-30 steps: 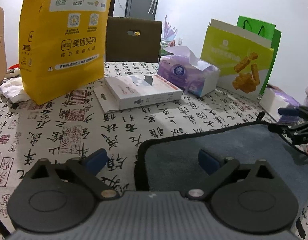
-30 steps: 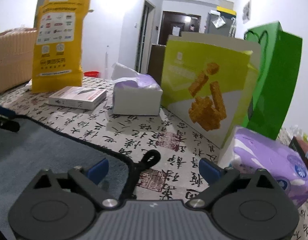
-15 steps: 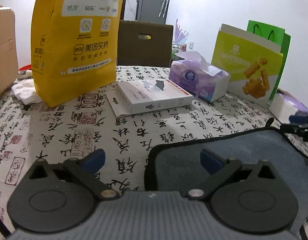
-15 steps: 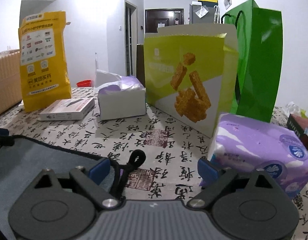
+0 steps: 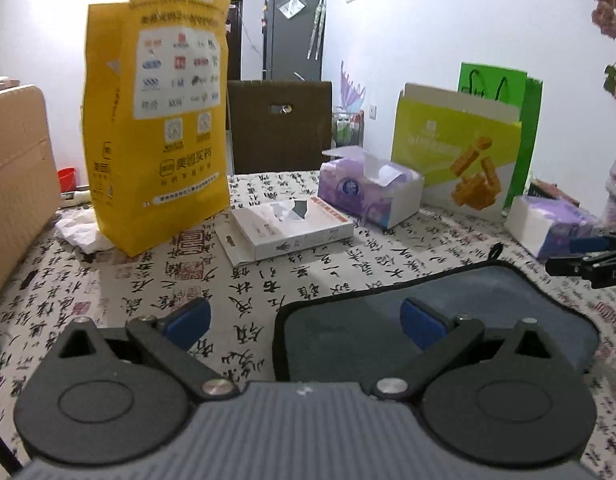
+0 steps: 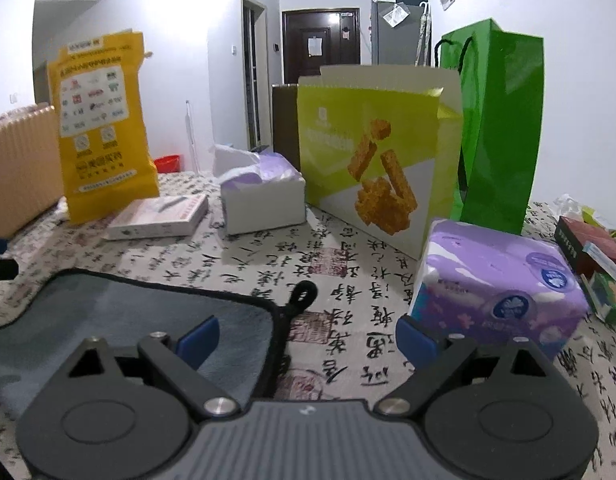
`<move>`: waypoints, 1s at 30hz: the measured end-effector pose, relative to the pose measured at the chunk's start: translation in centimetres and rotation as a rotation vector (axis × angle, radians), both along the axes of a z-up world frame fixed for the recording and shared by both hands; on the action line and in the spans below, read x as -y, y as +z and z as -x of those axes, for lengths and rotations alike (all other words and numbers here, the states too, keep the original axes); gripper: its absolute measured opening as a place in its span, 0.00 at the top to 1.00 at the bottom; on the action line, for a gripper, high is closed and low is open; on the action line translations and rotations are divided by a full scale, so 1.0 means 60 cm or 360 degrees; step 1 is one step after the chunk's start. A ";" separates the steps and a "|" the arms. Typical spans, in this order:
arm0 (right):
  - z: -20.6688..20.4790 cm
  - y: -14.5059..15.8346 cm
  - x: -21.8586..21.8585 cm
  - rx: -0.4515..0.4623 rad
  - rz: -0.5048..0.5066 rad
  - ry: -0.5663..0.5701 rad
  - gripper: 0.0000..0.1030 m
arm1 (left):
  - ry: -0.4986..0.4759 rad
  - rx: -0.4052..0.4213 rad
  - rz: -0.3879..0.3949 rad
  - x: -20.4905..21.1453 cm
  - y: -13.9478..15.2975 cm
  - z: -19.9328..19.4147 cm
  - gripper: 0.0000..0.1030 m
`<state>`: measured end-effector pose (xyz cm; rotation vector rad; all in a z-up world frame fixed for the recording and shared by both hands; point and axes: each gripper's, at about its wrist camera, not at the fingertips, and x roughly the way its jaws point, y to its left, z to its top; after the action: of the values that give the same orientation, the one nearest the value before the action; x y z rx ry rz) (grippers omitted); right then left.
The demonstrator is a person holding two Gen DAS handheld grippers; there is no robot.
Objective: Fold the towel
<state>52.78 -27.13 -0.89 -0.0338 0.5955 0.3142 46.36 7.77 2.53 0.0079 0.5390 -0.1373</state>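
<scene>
Towel (image 5: 435, 320): grey-blue, dark trim, lies flat on bench (image 5: 292, 280), near edge under both tools; loop tag (image 6: 302, 296) at its far right corner.
Left gripper (image 5: 304, 320): fingers (image 5: 188, 318) wide apart, empty, straddling the towel's far left corner; one pad over bare cloth-covered bench, other over towel.
Right gripper (image 6: 306, 334): fingers (image 6: 198, 336) wide apart, empty, straddling the far right corner just by the loop.
Step, my read: lining up to pinch both far corners.
How to do well: drop both low, slide one pad under the trim, close on the hem only, not the tablecloth; skip the loop; lift level, bring corners toward near edge together.
Clutter: yellow bag (image 5: 156, 120), flat box (image 5: 292, 228), tissue box (image 5: 367, 192), tissue pack (image 6: 495, 288) near right side; keep the lift clear.
</scene>
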 end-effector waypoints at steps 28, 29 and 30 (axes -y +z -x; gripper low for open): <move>0.226 0.075 -0.022 0.0120 0.0018 0.0027 0.03 | -0.0026 0.0168 0.0059 0.002 0.048 0.223 0.00; 0.232 0.078 -0.024 0.0126 0.0023 0.0027 0.03 | -0.0029 0.0174 0.0054 0.003 0.050 0.229 0.00; 0.239 0.081 -0.026 0.0131 0.0024 0.0029 0.02 | -0.0033 0.0181 0.0049 0.002 0.053 0.237 0.00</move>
<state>38.46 -25.56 3.96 -0.0666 0.5159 0.3245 32.15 7.64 5.68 -0.0086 0.4231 -0.1646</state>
